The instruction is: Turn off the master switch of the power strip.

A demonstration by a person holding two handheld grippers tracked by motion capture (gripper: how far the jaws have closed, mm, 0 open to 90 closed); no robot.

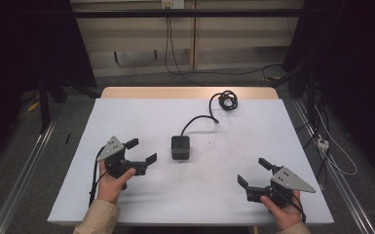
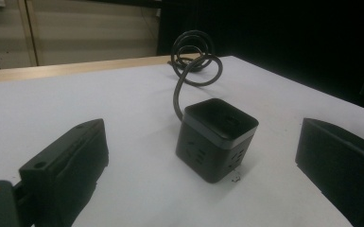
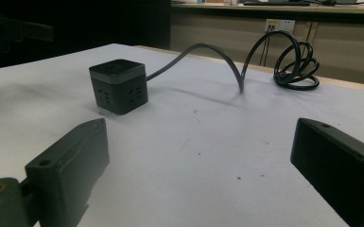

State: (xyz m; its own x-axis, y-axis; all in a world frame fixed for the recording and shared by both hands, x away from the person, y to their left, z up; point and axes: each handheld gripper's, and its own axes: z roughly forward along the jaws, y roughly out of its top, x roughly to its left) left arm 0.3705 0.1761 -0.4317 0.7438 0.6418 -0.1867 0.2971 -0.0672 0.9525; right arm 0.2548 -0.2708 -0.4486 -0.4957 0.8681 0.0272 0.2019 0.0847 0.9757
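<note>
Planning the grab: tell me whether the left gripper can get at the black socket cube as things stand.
Probably yes. The left gripper sits just left of the socket cube with its jaws open toward it, and bare white table lies between them. The cable trails off the far side.

Matt black plastic socket cube (image 2: 216, 140), rubbery cable (image 3: 227, 59)

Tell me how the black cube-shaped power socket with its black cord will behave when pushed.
The black cube-shaped power socket sits flat, so it probably slides rather than rolls. Its black cord arches stiffly and ends coiled, so it may tug or swivel the cube.
</note>
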